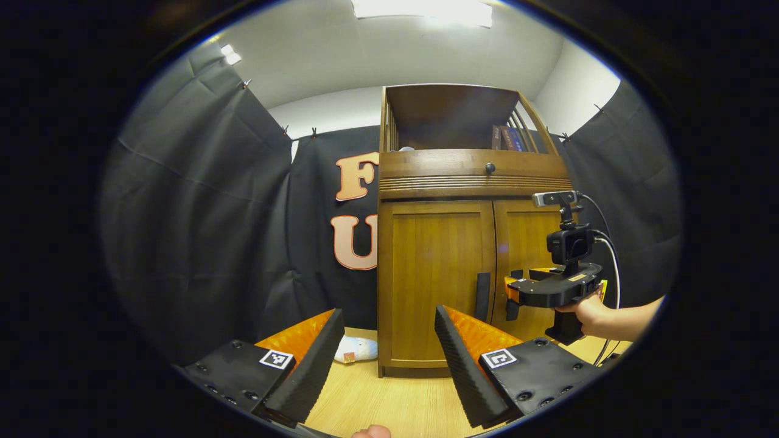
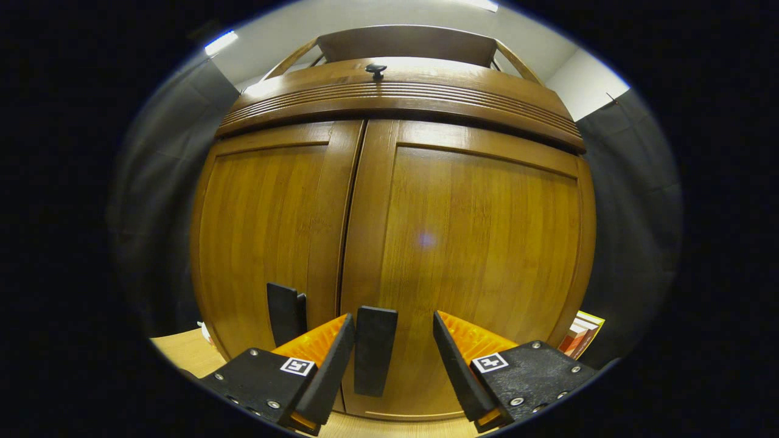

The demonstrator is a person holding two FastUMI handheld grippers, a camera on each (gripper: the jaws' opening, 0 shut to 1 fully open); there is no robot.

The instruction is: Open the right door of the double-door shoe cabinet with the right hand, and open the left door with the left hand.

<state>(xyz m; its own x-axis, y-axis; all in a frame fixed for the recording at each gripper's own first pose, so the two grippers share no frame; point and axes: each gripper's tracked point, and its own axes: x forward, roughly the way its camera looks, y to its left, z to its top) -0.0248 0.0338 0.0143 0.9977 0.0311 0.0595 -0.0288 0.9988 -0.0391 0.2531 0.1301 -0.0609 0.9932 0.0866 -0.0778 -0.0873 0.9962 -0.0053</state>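
The shoe cabinet (image 1: 468,243) stands upright on a light wooden floor (image 1: 389,401) against the black booth wall, right of centre in the left gripper view. Both doors are closed. The left door (image 1: 435,280) and the right door (image 1: 526,267) meet at a narrow vertical seam, and a dark vertical handle sits on each beside that seam. Above the doors runs a ribbed band with a small dark knob (image 1: 490,167), and over it an open shelf holding a few books (image 1: 508,139).

The left tool (image 1: 386,347) is released, its fingers spread wide, well back from the cabinet and gripping nothing. A small white object (image 1: 358,350) lies on the floor at the cabinet's left foot.

The right tool (image 2: 392,347) is close up to the right door (image 2: 475,267), held by a hand (image 1: 584,313) as seen in the left gripper view. It is released: the right door handle (image 2: 374,359) stands between its spread fingers, nearer the left finger; contact cannot be confirmed. The left door handle (image 2: 285,313) lies just outside, to the left. A book (image 2: 581,334) leans near the cabinet's right lower corner.
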